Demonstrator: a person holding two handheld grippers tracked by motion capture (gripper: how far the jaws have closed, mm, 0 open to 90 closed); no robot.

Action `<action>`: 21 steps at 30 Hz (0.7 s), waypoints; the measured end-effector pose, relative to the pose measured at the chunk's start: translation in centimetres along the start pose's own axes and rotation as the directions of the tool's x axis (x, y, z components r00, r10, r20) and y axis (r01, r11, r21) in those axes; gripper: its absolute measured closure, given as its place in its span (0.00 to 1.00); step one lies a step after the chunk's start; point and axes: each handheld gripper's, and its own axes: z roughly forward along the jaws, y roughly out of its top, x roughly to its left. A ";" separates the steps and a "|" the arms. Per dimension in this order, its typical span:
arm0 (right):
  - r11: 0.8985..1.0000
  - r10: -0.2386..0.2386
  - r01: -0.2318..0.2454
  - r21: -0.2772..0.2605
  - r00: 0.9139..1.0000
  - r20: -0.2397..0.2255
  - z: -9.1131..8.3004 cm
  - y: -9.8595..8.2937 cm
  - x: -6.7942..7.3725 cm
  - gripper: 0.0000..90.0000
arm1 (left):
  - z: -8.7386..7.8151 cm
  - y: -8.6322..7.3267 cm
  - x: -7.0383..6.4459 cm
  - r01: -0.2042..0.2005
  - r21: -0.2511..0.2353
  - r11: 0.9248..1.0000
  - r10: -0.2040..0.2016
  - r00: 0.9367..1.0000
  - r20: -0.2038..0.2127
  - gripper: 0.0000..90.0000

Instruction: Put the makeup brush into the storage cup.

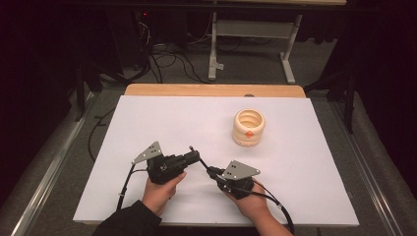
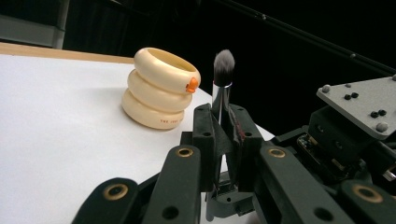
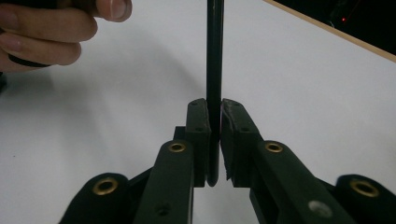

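While both tools meet above the near middle of the white-covered bench (image 1: pixel 147 118), the left tool (image 2: pixel 223 122) pinches the silver ferrule of a slim black-handled makeup brush with dark bristles (image 2: pixel 223 70), and the right tool (image 3: pixel 215 116) pinches its handle end. Well beyond stands a cream, three-ringed ribbed plastic holder (image 2: pixel 159 88) with an orange dot; small red lettering near its base is too small to read.
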 end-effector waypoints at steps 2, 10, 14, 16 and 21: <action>1.000 0.004 -0.004 0.000 1.000 -0.003 0.1 0.0 0.0 0.89 | 0.0 0.0 0.0 -0.004 0.001 1.000 0.004 1.000 -0.003 0.92; 1.000 0.002 -0.002 -0.014 1.000 -0.002 -0.2 0.2 0.0 0.78 | 0.2 0.0 -0.5 -0.040 0.017 0.999 0.040 0.999 -0.009 0.92; 1.000 0.004 -0.004 -0.030 1.000 0.002 -0.3 0.3 0.1 0.74 | 0.5 -0.1 -0.9 -0.065 0.029 0.997 0.065 0.998 -0.010 0.92; 0.999 0.008 -0.008 -0.045 1.000 0.005 -0.4 0.4 0.1 0.73 | 0.6 -0.2 -1.1 -0.077 0.041 0.996 0.077 0.997 -0.011 0.92; 0.997 0.024 -0.023 -0.067 1.000 0.010 -0.6 0.6 0.2 0.73 | 0.8 -0.3 -1.6 -0.108 0.059 0.992 0.109 0.994 -0.011 0.92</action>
